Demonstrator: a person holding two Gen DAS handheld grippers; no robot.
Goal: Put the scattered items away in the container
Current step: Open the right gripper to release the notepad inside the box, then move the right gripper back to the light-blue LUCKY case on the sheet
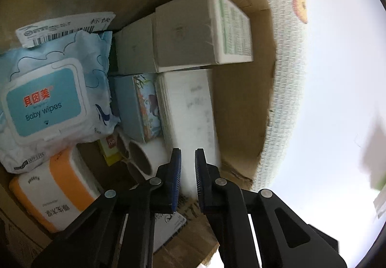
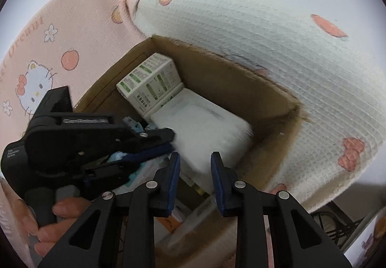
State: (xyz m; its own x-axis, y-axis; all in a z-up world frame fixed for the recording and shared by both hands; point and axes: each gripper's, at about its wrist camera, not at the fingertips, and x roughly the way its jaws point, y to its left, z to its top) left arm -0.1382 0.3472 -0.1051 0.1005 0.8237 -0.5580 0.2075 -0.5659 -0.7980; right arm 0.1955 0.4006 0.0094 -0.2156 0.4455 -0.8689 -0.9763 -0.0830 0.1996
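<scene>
A cardboard box (image 1: 241, 99) is serving as the container, and both hand-held grippers are hovering over its open top.

In the left wrist view, the left gripper (image 1: 187, 154) is sitting at six o'clock, its blue-padded jaws drawn close with only a narrow gap and nothing between them. Directly above it, toward twelve o'clock, a white blurred pack (image 1: 190, 108) is lying in the box. At nine o'clock a blue wipes packet (image 1: 48, 103) is showing red Chinese characters and the words "Baby wipes" on its lid. Beyond it, at eleven o'clock, a white mailing pouch (image 1: 62, 29) is showing a barcode and Chinese print. At seven o'clock an orange and white pack (image 1: 50, 190) is carrying Chinese writing, too small to read. A white carton with green print (image 1: 231, 29) is resting at one o'clock, a plain grey box (image 1: 134, 50) just beside it, and a small box with a colourful picture (image 1: 144, 106) is standing near the centre. A cardboard tube (image 1: 142, 159) is lying just left of the gripper.

In the right wrist view, the right gripper (image 2: 195, 159) is at six o'clock, jaws partly apart and gripping nothing. A person's hand (image 2: 55, 219) is holding the left gripper at eight o'clock. A pink cartoon-cat cloth (image 2: 60, 38) is lying at ten o'clock and a white waffle-weave cloth (image 2: 265, 55) is draping the box rim at two o'clock.
</scene>
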